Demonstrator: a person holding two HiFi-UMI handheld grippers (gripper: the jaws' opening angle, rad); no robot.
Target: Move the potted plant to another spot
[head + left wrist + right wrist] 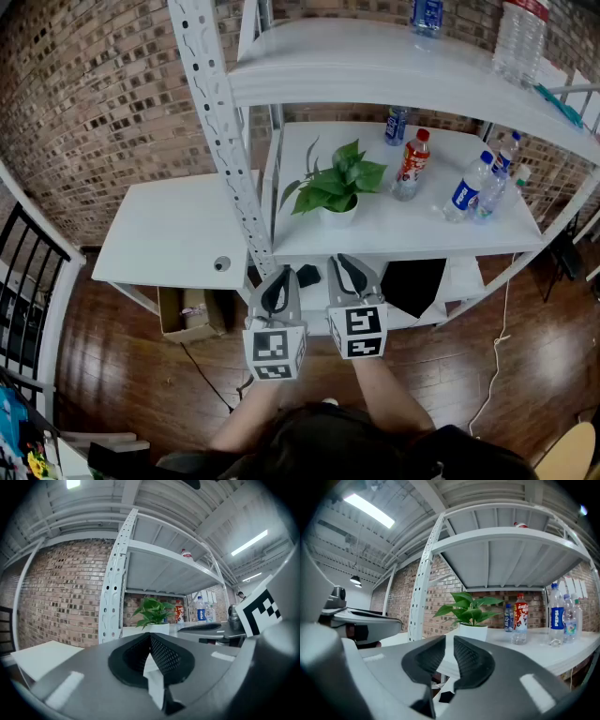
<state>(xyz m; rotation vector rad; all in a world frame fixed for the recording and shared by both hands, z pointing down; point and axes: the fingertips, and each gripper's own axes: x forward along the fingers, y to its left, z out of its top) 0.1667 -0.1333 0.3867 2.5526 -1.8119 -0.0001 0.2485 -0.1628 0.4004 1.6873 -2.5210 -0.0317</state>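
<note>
Our left gripper point(278, 277) and right gripper point(348, 268) are both closed on nothing. The leafy green potted plant point(336, 184) stands left of a red-label plastic bottle point(411, 165); its words are too small to read.

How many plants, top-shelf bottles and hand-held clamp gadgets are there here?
Green leafy potted plant in a white pot: 1
Plastic bottles on the white top shelf: 2 (blue-labelled bottle, large clear bottle)
Grey hand-held grippers: 2 (left gripper, right gripper)
Total: 5
</note>
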